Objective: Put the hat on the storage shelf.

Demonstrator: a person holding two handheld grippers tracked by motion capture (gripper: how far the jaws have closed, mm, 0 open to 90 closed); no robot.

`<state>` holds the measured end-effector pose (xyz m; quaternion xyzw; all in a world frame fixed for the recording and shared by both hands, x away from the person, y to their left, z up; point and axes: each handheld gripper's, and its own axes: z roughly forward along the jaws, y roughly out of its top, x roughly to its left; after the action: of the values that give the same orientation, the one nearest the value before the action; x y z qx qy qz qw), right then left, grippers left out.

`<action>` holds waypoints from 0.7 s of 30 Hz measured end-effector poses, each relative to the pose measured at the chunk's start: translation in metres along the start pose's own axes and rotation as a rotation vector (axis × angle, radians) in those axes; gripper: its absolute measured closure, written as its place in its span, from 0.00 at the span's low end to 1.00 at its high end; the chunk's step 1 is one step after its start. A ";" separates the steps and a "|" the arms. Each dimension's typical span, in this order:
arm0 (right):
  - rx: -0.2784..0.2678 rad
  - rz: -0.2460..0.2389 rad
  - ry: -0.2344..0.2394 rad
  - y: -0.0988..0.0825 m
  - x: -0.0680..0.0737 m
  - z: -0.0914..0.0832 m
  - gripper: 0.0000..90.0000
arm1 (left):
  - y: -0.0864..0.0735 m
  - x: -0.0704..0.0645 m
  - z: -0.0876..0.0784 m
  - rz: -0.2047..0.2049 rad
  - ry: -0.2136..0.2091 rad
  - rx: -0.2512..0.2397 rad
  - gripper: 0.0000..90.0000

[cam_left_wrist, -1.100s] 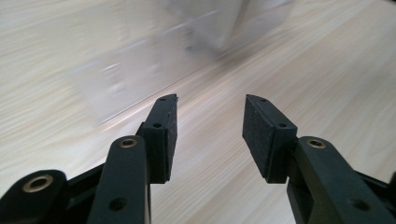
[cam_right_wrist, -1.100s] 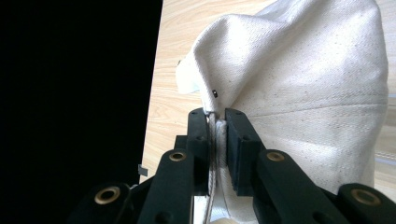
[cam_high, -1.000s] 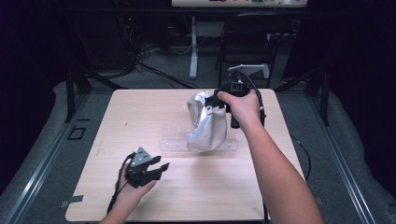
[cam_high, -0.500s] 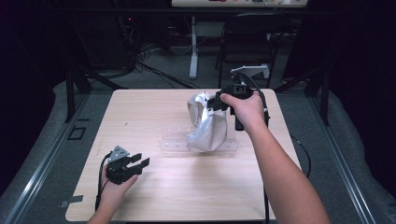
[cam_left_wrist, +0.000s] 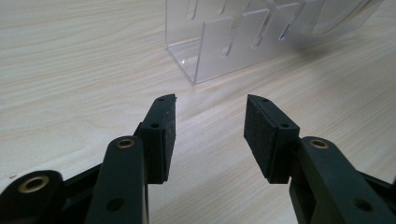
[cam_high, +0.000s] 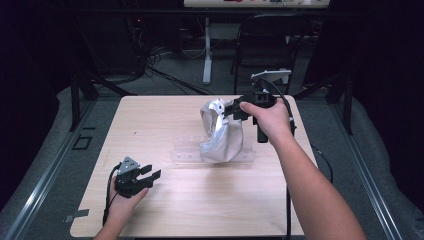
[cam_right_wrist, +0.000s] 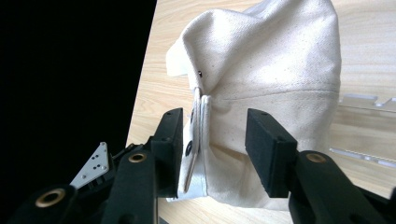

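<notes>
Right gripper (cam_right_wrist: 212,144) just opening, matte black pads spread about the stitched edge of a crumpled cream canvas bag (cam_high: 220,134), slumped on a clear slotted acrylic rack (cam_left_wrist: 224,42) mid-table. Left gripper (cam_left_wrist: 210,135) spread over pale woodgrain table (cam_high: 150,125).

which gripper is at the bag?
The right gripper, up at the white fabric bag on the clear rack, jaws just opening. The left gripper sits apart, open, empty.
</notes>
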<state>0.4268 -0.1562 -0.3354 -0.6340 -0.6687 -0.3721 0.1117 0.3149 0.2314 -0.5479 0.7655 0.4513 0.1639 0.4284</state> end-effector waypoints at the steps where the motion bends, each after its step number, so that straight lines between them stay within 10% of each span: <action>1: -0.004 -0.003 0.000 -0.001 0.001 -0.001 0.62 | 0.000 0.000 0.000 0.001 0.001 0.000 0.60; 21: -0.036 -0.161 0.032 -0.040 -0.006 -0.016 0.50 | -0.001 -0.002 0.002 0.009 0.002 0.005 0.60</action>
<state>0.3854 -0.1681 -0.3420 -0.5742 -0.7087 -0.4020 0.0809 0.3142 0.2291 -0.5493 0.7684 0.4485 0.1657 0.4253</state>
